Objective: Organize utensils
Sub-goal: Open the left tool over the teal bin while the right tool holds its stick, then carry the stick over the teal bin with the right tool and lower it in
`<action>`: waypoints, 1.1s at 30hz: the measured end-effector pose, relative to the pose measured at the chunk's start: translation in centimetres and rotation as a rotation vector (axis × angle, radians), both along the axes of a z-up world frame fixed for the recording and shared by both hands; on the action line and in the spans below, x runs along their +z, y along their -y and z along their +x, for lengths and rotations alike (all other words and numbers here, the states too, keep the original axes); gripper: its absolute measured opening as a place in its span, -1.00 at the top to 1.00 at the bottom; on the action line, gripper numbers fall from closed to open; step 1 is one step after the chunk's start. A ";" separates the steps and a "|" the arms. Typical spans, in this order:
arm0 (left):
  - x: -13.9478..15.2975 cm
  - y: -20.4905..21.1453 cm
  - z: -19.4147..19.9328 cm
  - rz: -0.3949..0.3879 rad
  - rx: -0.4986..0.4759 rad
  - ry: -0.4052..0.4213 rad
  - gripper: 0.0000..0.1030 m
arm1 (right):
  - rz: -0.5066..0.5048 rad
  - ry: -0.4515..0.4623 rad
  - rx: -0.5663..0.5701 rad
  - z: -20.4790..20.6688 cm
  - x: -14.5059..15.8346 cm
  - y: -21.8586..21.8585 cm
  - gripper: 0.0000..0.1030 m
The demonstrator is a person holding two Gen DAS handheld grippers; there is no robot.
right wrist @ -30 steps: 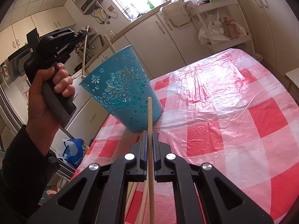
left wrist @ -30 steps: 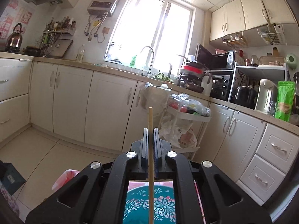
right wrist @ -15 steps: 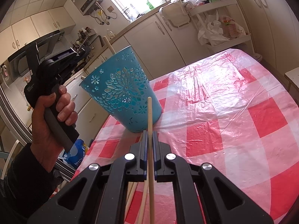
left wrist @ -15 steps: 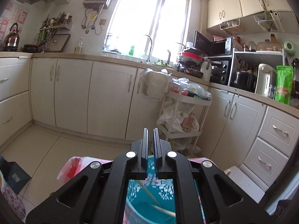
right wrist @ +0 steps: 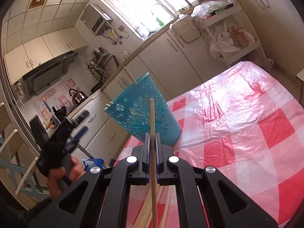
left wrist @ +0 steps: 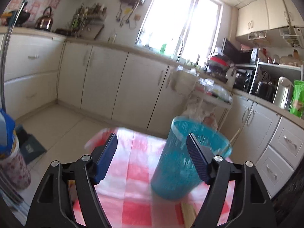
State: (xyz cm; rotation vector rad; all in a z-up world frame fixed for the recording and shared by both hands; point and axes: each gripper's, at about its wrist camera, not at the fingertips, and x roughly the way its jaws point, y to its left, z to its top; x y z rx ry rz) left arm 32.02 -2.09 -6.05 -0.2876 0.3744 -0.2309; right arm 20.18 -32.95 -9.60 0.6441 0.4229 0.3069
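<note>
Left tool (left wrist: 152, 153) dropped back from cup (left wrist: 187, 163), jaws now apart; right tool (right wrist: 152, 141) level, clamping chopstick (right wrist: 153, 152).

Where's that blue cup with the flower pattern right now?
The blue cup stands on the red-checked tablecloth near the table's edge, just ahead of the right claw; in the left wrist view it sits right of centre, behind the open left claw.

Right of the blue holder (right wrist: 146, 114) the checked bench (right wrist: 247, 123) lies bare; loose chopsticks (right wrist: 152, 209) crowd its near side.
</note>
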 end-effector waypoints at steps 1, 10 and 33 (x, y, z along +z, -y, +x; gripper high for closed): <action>-1.0 -0.2 0.1 -0.006 -0.001 -0.030 -0.38 | 0.003 0.023 0.002 -0.1 0.7 -0.1 0.89; -6.4 -1.0 -0.5 -0.117 0.003 -0.177 -0.38 | 0.014 0.287 -0.021 1.9 9.0 -1.3 0.89; -7.3 -2.7 -0.7 -0.222 0.034 -0.178 -0.38 | -0.212 0.713 -0.061 9.6 11.4 -6.0 0.89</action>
